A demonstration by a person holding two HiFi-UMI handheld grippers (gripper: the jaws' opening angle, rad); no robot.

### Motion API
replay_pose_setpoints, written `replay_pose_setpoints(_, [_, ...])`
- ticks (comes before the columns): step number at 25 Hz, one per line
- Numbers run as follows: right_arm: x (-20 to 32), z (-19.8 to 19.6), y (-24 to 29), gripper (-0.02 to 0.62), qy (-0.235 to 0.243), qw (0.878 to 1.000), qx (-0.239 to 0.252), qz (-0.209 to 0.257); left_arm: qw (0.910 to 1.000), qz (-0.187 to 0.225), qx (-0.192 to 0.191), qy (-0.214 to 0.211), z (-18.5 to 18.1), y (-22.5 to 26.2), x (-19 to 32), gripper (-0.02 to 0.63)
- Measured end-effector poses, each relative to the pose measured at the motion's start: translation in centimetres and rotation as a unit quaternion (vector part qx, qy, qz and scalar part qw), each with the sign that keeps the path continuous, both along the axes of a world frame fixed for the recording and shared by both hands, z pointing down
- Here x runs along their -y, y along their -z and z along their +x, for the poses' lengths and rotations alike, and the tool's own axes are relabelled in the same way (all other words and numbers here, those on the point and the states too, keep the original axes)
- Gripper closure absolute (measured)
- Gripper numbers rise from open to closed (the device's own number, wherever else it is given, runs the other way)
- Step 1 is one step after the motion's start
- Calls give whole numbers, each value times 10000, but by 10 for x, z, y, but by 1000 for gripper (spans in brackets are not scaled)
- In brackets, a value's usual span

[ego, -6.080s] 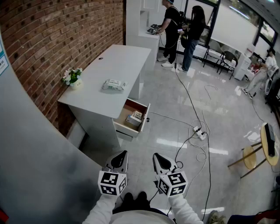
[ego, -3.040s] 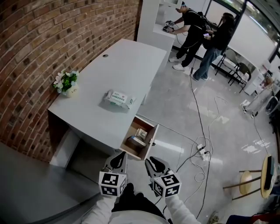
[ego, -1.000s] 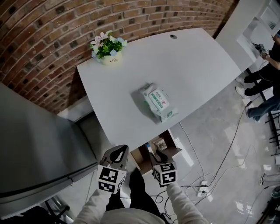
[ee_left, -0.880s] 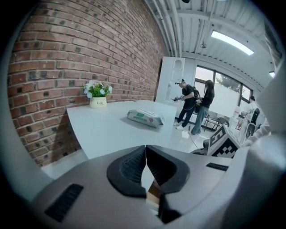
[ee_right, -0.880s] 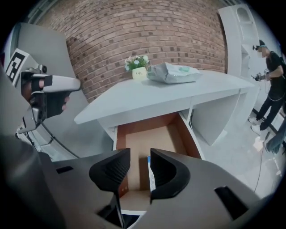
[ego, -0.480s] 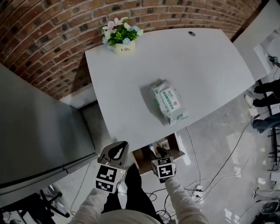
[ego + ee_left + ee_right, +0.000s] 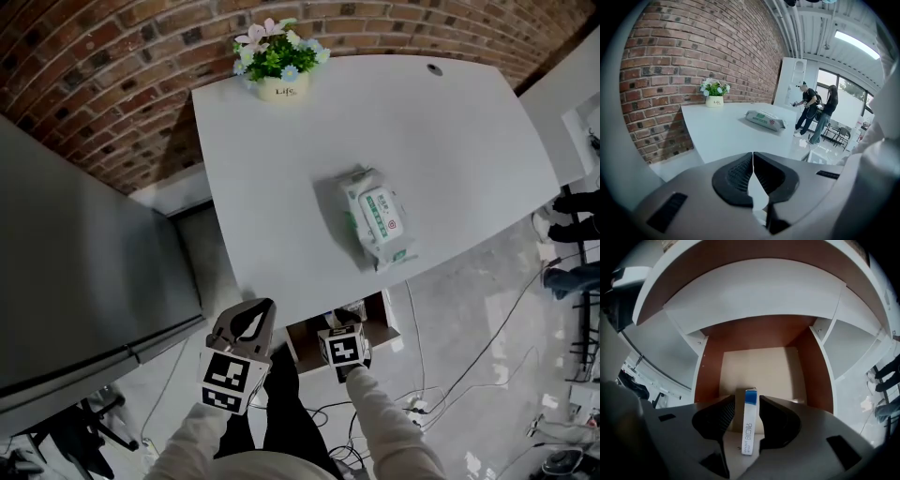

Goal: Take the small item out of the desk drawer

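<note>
Brick wall (image 7: 112,56) behind a white desk (image 7: 422,122). The drawer (image 7: 386,323) under the desk's near edge stands pulled out, with brown side walls and a pale floor in the right gripper view.

On the desk lies a wipes pack (image 7: 377,217), white with a green label and a round red mark; its print is too small to read. At the back edge by the wall stands a flower pot (image 7: 281,89) marked "Life".

The left gripper (image 7: 753,159) is held beside the desk's near edge, its jaws meeting at the tips with nothing between them.

The right gripper (image 7: 747,404) points down into the drawer. Its jaws have just been opening and stand apart around the box (image 7: 749,427), not pressing on it.

The box stands on edge on the drawer floor. It is narrow and white with a blue end, and carries the characters 创口贴 above a small Latin word that seems to read "HYNAUT".
</note>
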State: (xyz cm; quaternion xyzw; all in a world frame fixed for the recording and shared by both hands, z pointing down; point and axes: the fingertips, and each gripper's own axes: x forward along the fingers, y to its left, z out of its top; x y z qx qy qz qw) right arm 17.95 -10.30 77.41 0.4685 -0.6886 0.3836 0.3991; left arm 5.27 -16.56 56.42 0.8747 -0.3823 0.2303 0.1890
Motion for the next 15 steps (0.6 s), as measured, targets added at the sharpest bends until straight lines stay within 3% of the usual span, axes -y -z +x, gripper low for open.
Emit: replay_pose_setpoints(15, [-3, 5, -51, 396, 133, 9970, -374, -666, 10000, -64, 15, 66, -7, -6, 8, 586])
